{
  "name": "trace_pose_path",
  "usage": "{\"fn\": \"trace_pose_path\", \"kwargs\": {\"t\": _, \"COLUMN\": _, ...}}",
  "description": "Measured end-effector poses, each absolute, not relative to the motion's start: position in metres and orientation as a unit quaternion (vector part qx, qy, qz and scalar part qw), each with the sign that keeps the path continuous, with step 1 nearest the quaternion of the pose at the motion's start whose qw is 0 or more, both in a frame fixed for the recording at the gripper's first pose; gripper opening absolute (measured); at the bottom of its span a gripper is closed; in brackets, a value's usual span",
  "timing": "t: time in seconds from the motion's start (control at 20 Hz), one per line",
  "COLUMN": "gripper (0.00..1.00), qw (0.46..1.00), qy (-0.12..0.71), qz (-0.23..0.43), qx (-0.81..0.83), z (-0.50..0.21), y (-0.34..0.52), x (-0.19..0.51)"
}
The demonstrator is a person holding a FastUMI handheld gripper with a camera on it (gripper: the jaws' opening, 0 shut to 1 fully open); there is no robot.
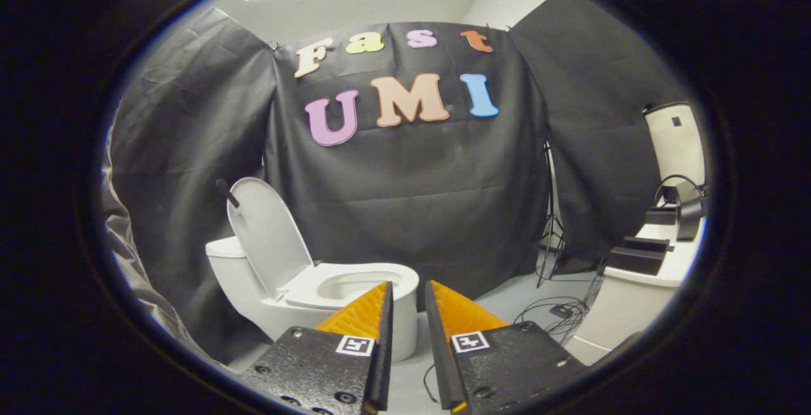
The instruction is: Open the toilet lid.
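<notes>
Hand-held gripper (408, 288) ajar before raised toilet lid (269, 231).

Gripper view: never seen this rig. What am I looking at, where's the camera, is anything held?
There is no robot arm here. A person carries a handheld two-finger gripper, and a fisheye camera mounted on it looks forward along the fingers, which is why the picture is round and bent. The two wedge shapes at the bottom are those fingers. They stand a narrow gap apart with nothing between them, so nothing is held.

Beyond the fingers and a little to their left stands a white toilet. Its lid is already raised, leaning back towards the tank, and the seat is down over the bowl.

Behind it hangs the booth's black cloth wall. Off to the right are a tripod, cables on the floor and a white counter with dark equipment on it.
</notes>
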State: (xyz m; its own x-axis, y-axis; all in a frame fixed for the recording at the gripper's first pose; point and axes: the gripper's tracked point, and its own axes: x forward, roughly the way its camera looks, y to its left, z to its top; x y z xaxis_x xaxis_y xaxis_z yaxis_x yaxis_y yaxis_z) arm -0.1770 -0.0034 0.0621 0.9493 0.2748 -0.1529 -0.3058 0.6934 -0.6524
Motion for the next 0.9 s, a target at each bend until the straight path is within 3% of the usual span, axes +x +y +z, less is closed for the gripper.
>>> {"fn": "trace_pose_path", "kwargs": {"t": 0.9, "gripper": 0.27, "qw": 0.919, "qy": 0.077, "qz": 0.15, "qx": -0.357, "z": 0.044, "y": -0.009, "x": -0.16}}
